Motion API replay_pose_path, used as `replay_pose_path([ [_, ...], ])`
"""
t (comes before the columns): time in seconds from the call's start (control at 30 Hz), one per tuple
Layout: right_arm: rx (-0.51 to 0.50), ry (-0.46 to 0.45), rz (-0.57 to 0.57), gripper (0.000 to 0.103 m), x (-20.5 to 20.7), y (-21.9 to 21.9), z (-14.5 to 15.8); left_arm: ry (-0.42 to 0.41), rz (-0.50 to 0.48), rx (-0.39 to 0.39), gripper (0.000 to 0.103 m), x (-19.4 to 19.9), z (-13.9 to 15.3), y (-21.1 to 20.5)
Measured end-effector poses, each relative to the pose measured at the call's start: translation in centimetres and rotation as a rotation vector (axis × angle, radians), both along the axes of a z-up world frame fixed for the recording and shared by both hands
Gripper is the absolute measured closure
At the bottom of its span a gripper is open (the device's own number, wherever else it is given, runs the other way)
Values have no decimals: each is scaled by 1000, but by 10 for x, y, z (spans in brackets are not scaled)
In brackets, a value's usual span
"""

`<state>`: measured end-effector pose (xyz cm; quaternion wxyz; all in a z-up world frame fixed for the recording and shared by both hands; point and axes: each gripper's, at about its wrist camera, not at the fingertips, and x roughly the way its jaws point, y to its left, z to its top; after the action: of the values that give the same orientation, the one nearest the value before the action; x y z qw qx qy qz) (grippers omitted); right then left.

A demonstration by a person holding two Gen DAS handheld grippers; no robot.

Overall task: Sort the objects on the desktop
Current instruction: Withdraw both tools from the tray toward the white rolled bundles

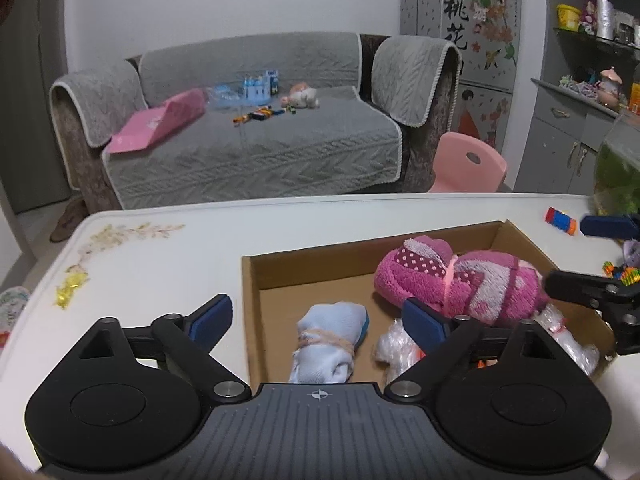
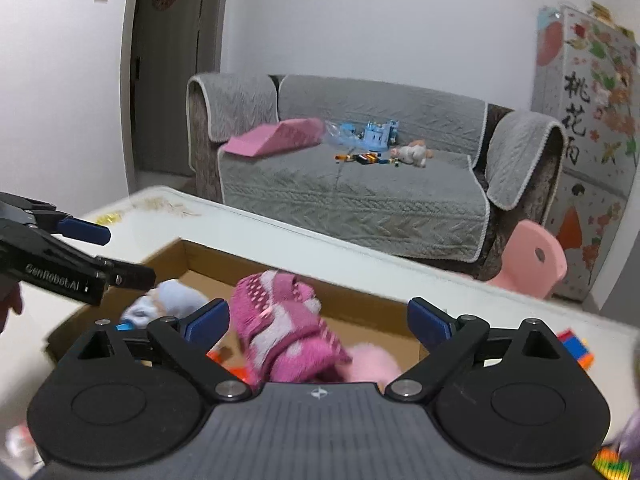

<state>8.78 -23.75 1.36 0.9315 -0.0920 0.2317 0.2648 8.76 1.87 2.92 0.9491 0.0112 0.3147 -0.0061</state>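
Note:
A cardboard box [image 1: 312,268] sits on the white table. In it lie a magenta fuzzy sock bundle [image 1: 460,284], a light blue sock roll tied with string [image 1: 332,340] and clear plastic-wrapped items [image 1: 394,350]. My left gripper [image 1: 318,320] is open and empty over the box's near left part. My right gripper [image 2: 318,320] is open and empty above the magenta socks [image 2: 288,332]; it shows at the right of the left wrist view [image 1: 592,292]. The blue sock [image 2: 168,304] lies at the box's left end in the right wrist view.
Small toys lie on the table right of the box: a red-blue-orange roller [image 1: 560,221], colourful pieces [image 1: 618,272] and a bright cube [image 2: 576,346]. A fishbowl [image 1: 618,172] stands at the far right. A pink chair [image 1: 468,166] and grey sofa [image 1: 256,148] stand beyond the table.

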Motion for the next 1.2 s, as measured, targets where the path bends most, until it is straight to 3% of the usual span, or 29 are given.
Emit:
replay_pose_path([
  [0.33,9,16,-21,8,-55,-21,-11,-14,-42,65,1,-77,-3,-5],
  [0.47,7,35,-29,8,-67,-27,-20,8,-41,35,1,-104,-16,-9],
  [0.67,-17,80,-46,21,-77,-29,-39,95,-33,4,0,-115,-50,-11],
  [0.97,-59,136,-61,21,-74,-20,-66,160,2,49,0,-109,-75,-5],
  [1.2,-173,115,-77,45,-79,-9,-79,183,67,39,0,-111,-80,16],
])
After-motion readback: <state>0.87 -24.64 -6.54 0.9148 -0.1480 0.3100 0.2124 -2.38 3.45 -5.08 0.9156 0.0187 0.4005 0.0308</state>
